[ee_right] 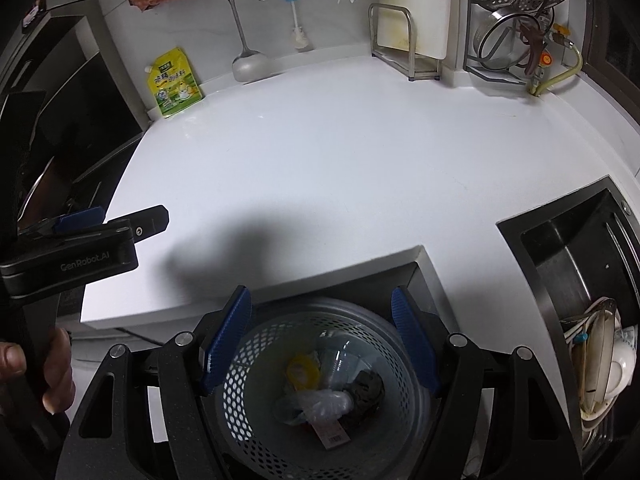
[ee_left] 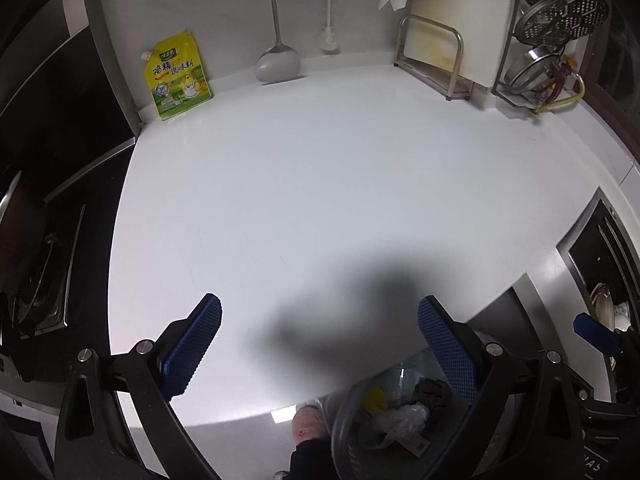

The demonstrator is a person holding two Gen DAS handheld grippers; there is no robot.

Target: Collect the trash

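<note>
A grey perforated trash basket [ee_right: 256,364] stands below the counter's front edge. It holds a clear plastic bag [ee_right: 320,402], a yellow scrap [ee_right: 302,370], a dark lump [ee_right: 368,390] and a labelled wrapper. My right gripper [ee_right: 320,340] is open and empty, hovering right above the basket. The basket also shows in the left wrist view [ee_left: 344,420]. My left gripper [ee_left: 320,344] is open and empty over the white counter's [ee_left: 320,184] front edge. It shows from the side in the right wrist view [ee_right: 120,220].
A yellow seasoning pouch [ee_left: 176,76] leans on the back wall by the stove [ee_left: 40,208]. A ladle [ee_left: 276,60], a brush, a cutting board rack [ee_left: 436,56] and a strainer rack [ee_left: 556,40] line the back. A sink [ee_right: 580,280] with dishes lies at the right.
</note>
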